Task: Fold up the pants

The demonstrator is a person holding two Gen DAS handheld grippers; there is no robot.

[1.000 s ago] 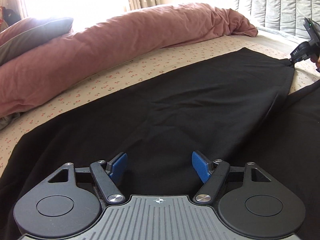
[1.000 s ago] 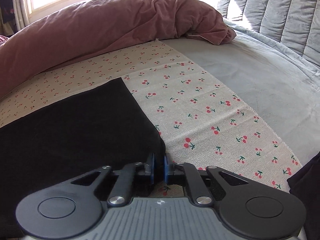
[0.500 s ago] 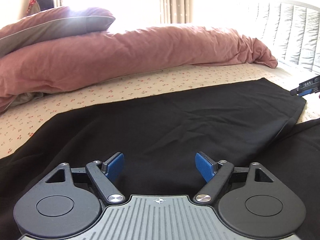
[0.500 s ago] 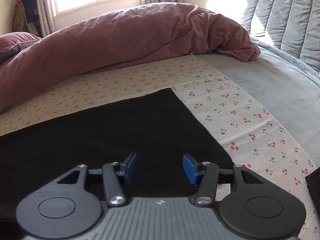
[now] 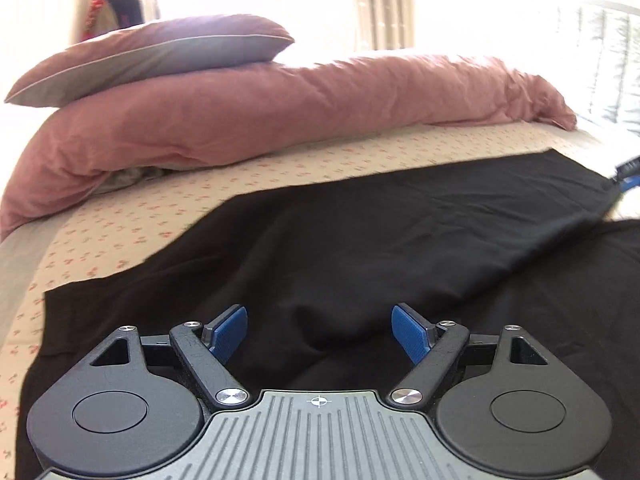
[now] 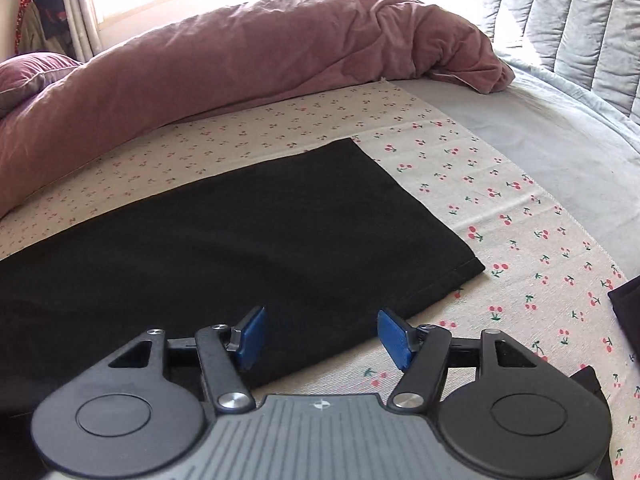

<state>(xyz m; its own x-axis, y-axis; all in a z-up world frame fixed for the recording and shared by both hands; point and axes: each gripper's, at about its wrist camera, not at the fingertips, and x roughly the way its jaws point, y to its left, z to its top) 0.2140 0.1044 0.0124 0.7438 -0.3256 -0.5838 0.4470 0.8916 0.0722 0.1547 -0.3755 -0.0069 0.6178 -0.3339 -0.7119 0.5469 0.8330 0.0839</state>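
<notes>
I've got both jaws spread, left hand-held gripper and right hand-held gripper holding nothing, over the black pants lying flat on the cherry-print bed sheet.

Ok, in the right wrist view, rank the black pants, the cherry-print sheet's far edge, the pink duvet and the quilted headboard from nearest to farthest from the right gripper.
1. black pants: under the open right gripper, extending left.
2. cherry-print sheet: far edge right of centre, beyond the pants.
3. pink duvet: bunched across the back.
4. quilted headboard: upper right, roughly level with the duvet's end, so too close to call.
</notes>
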